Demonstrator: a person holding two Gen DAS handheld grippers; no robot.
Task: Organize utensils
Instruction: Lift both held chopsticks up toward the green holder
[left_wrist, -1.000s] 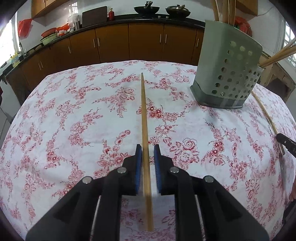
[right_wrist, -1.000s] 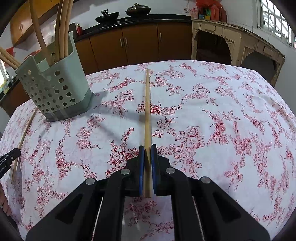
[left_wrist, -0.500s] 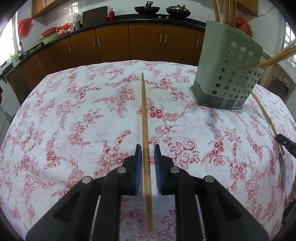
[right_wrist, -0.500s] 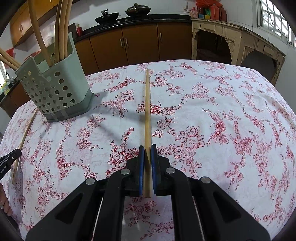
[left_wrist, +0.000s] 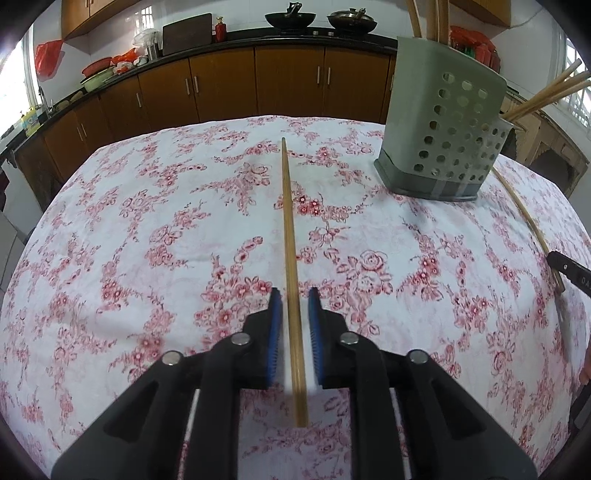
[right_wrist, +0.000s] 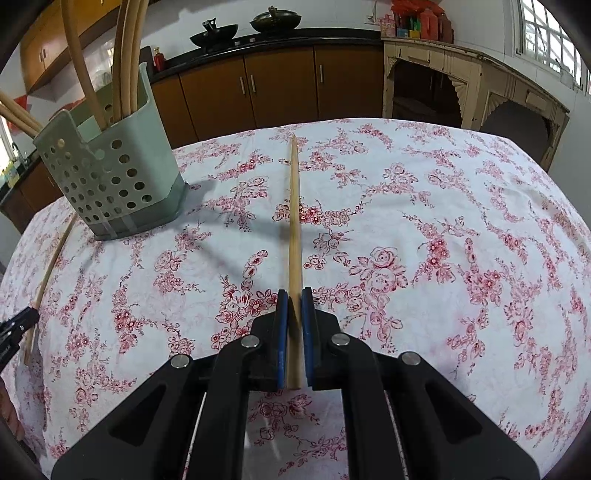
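My left gripper (left_wrist: 293, 295) lies low, jaws slightly apart around one chopstick (left_wrist: 287, 221), left of the holder (left_wrist: 439, 125). My right gripper (right_wrist: 294, 293) clamps another chopstick (right_wrist: 294, 206) right of it.

Lighting: bright, even daylight from blown-out windows (left_wrist: 580, 99) at the frame edges; soft shadows fall beside the utensil caddy (right_wrist: 110, 173) on the floral tablecloth (right_wrist: 443, 221). Quality: strong fisheye curvature, dark vignetted corners; centre sharp, near fingers (left_wrist: 275, 332) slightly soft.

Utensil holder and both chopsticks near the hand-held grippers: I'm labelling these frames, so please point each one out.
utensil holder (right_wrist: 110, 184), right wrist view, perforated front wall.
chopstick in right hand-held gripper (right_wrist: 294, 229), right wrist view, mid-shaft ahead of the pads.
chopstick between left hand-held gripper's pads (left_wrist: 289, 229), left wrist view, mid-shaft.
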